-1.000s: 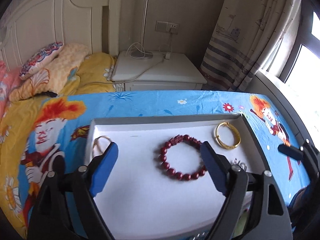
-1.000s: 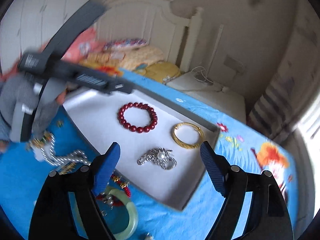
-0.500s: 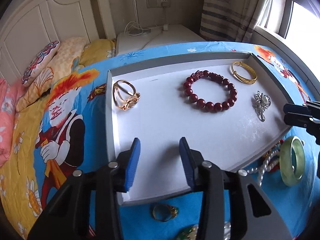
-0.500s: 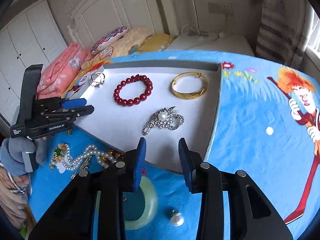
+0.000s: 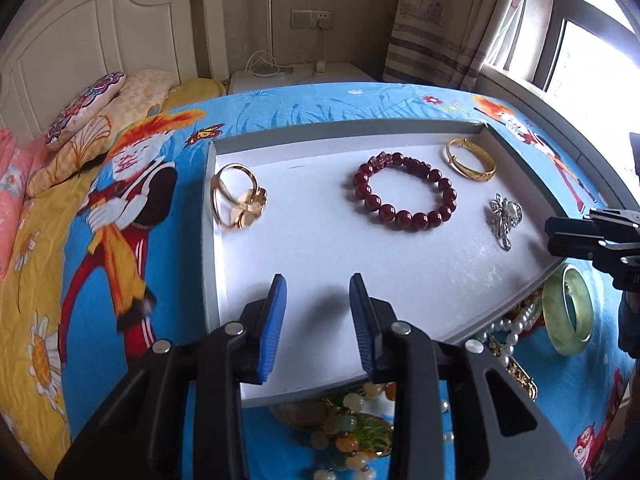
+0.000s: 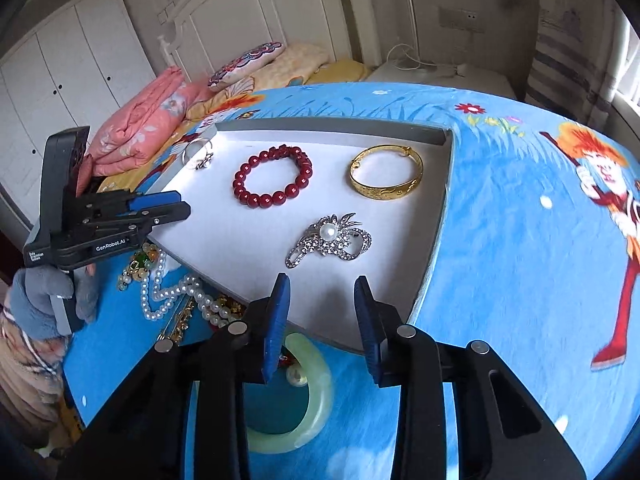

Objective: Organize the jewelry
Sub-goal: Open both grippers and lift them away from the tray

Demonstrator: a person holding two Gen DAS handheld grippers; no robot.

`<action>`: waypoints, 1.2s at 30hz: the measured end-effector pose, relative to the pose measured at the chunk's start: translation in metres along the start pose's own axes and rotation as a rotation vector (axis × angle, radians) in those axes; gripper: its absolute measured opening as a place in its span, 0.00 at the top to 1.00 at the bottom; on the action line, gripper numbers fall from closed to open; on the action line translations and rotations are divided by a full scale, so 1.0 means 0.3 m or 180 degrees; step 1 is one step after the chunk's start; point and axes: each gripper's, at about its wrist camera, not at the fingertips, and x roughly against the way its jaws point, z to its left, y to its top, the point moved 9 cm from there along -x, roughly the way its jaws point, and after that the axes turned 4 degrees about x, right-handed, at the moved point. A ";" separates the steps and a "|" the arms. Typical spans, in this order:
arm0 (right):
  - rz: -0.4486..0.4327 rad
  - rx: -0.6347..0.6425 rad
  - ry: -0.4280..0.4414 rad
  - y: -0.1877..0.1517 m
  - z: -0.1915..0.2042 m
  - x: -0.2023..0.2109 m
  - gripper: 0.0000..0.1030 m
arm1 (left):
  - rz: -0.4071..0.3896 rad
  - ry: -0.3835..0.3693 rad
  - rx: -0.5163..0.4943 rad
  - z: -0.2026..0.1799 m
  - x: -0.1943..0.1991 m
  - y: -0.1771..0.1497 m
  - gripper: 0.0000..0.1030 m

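Note:
A white tray with a grey rim lies on the blue cartoon bedspread. In it are a gold ring pair, a red bead bracelet, a gold bangle and a silver pearl brooch; the brooch also shows in the right wrist view. My left gripper is open and empty over the tray's near edge. My right gripper is open and empty above the tray's corner, with a green jade bangle below it.
Loose jewelry lies in front of the tray: a pearl necklace, gold chains, coloured beads. The jade bangle also shows in the left wrist view. Pillows, a white headboard and a nightstand lie beyond.
Both grippers have partly closed from wide open and pulled back toward the tray's near edge. The jaws opened slightly again over the last half second. No jewelry has moved.

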 end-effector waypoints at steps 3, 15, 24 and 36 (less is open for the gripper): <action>-0.0042 -0.0013 -0.0018 -0.042 0.018 0.033 0.68 | -0.0074 0.0008 0.0016 -0.028 0.042 -0.048 0.70; -0.0235 -0.0116 0.0084 -0.124 0.046 0.129 0.67 | -0.0233 -0.0158 0.0144 -0.086 0.144 -0.138 0.48; -0.1268 -0.0594 -0.0299 -0.181 -0.195 0.498 0.67 | -0.1262 -0.0393 0.0908 0.021 0.415 -0.202 0.06; -0.0747 -0.0049 -0.0082 -0.342 0.061 0.336 0.67 | -0.1021 -0.0295 0.1219 0.135 0.437 -0.324 0.05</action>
